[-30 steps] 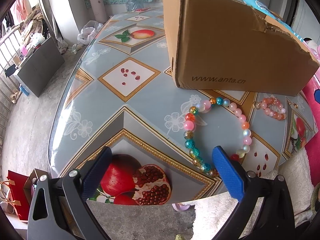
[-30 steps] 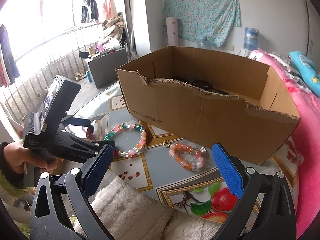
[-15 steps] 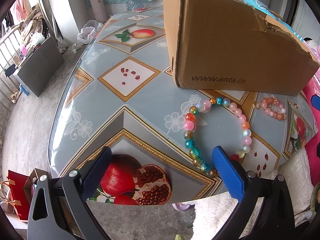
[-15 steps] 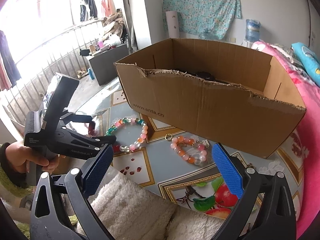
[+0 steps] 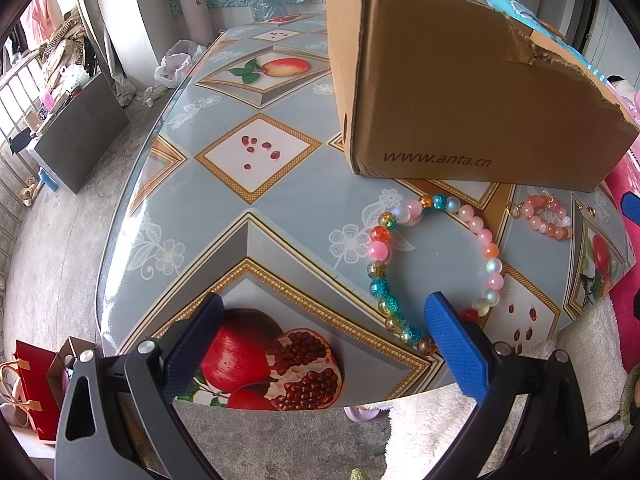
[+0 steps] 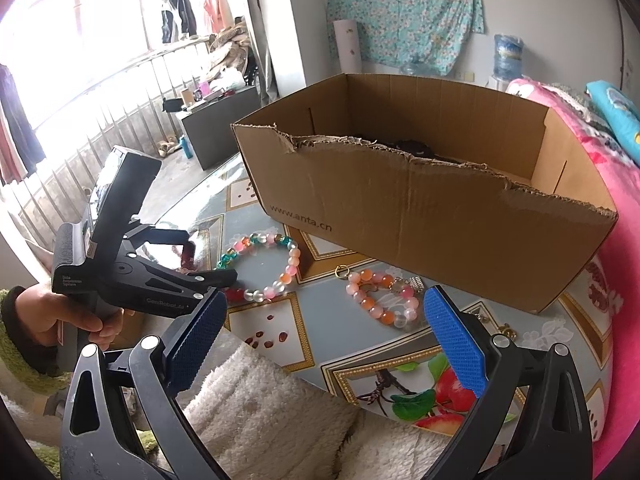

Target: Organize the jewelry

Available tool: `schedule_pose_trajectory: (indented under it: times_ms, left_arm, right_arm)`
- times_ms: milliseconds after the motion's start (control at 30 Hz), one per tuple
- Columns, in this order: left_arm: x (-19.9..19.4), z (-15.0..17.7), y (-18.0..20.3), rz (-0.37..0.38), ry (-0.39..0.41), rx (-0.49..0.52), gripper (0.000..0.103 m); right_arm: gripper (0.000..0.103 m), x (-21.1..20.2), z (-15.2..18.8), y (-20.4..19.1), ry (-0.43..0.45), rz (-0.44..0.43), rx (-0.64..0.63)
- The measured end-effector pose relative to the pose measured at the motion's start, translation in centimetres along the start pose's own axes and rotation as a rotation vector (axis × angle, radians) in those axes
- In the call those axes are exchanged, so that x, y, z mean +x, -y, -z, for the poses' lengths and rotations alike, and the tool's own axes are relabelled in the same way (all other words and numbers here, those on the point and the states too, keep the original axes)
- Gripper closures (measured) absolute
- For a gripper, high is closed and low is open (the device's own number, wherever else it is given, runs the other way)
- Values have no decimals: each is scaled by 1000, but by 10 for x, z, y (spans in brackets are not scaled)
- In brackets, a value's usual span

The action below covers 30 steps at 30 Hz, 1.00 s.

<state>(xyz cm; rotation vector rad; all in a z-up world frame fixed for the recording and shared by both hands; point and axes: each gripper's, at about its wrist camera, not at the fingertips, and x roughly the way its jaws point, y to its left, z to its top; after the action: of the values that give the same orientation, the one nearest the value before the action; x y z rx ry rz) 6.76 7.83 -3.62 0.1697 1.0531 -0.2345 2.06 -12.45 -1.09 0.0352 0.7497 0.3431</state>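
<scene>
- The oval table [image 5: 280,208] with its glossy fruit-patterned top spreads ahead of both pairs of jaws.
- The open brown cardboard box [image 6: 420,208], printed "www.anta.cn", stands beyond the right gripper [image 6: 324,336]; something dark lies inside, so sorting looks partly done, though I cannot tell what it is.
- The large multicoloured glass-bead bracelet [image 5: 432,264] lies loose, its near end by the left gripper [image 5: 324,340]'s right pad.
- The small pink-and-orange bead bracelet [image 6: 380,300] lies just ahead of the right jaws.
- Both pairs of jaws are spread wide, grasping nothing; both bracelets remain to box.
- The left gripper's body reads "GenRobot.AI".
</scene>
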Motion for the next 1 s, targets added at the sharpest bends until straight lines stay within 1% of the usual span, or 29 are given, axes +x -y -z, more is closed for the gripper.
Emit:
schedule_pose_trajectory:
  times_ms: [533, 633, 700, 767, 1000]
  left_arm:
    - [0, 0, 0, 0, -1, 0, 4]
    - [0, 0, 0, 0, 0, 0, 4]
    - [0, 0, 0, 0, 1, 2, 4]
    - [0, 0, 0, 3, 7, 7, 4]
    - [-2, 2, 3, 7, 46, 38, 4]
  right_arm:
    - [8, 0, 0, 1, -11, -44, 25]
    - [8, 1, 0, 3, -16, -66, 40]
    - [9, 3, 0, 6, -31, -100, 61]
    - [16, 6, 1, 10, -48, -134, 84]
    - [32, 15, 3, 21, -88, -234, 169]
